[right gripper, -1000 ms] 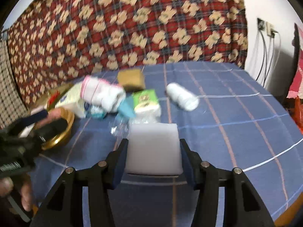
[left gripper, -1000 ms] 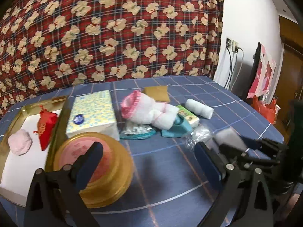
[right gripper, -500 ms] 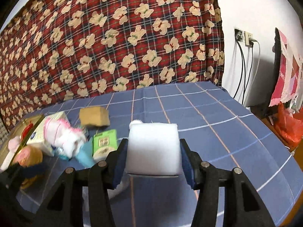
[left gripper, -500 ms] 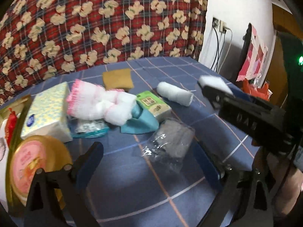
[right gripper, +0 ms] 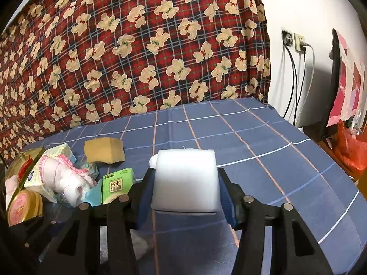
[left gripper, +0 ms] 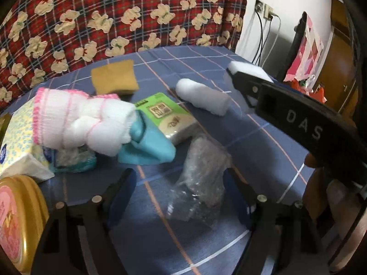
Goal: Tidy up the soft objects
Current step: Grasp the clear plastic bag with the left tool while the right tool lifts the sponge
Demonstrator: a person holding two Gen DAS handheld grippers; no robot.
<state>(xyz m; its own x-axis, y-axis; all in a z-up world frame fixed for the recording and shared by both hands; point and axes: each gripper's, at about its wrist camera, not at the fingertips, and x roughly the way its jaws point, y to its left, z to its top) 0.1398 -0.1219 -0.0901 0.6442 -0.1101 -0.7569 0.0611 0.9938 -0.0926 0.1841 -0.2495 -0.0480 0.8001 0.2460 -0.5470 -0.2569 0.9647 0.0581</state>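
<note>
Partly hidden white foam block [right gripper: 184, 181] fills right tongs [right gripper: 184, 191]; left tongs [left gripper: 181, 183], closing, straddle blurry plastic bag [left gripper: 201, 178].

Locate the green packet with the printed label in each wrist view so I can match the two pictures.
Left wrist view: the green packet lies centre, slightly above the middle, with its near left edge against the teal cloth.
Right wrist view: the packet sits lower left, just left of the white foam block held in the right gripper.
Shared landmark: the tan sponge lies behind the packet in both.
</note>
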